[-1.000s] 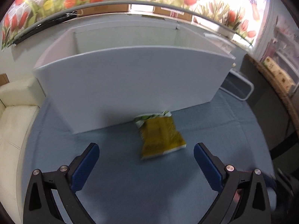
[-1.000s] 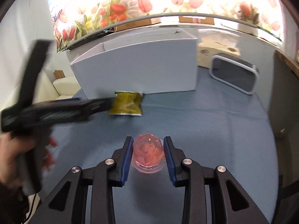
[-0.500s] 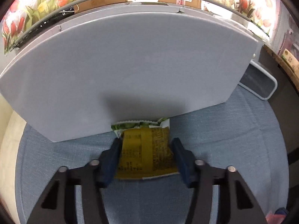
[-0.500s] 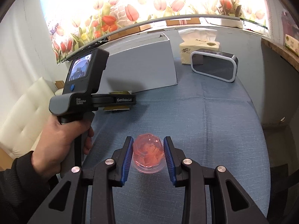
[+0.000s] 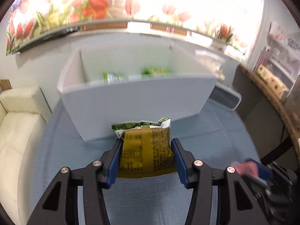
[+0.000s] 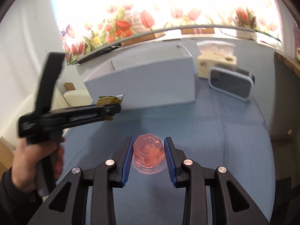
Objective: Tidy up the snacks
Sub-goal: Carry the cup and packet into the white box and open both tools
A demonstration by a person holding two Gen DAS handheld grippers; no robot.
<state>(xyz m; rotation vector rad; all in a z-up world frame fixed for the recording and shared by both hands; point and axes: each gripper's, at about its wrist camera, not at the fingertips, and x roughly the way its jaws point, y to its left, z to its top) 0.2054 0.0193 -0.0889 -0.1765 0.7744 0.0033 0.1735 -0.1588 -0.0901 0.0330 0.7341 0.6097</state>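
The left gripper (image 5: pixel 145 156) has its blue fingers (image 5: pixel 114 159) closed against both sides of a yellow snack bag (image 5: pixel 146 152), held above the blue table (image 5: pixel 75 168) just in front of the white box (image 5: pixel 138 101). The right gripper (image 6: pixel 149 156) has its fingers (image 6: pixel 127 157) pressed on a pink jelly cup (image 6: pixel 149 152), whose rim sits at the table surface; whether it is lifted cannot be told. Beyond, the white box is open at the top with two green packets (image 5: pixel 114 77) inside, blurred. To its right stand a grey-framed speaker (image 6: pixel 231 84) and, behind it, a tissue box (image 6: pixel 215 63).
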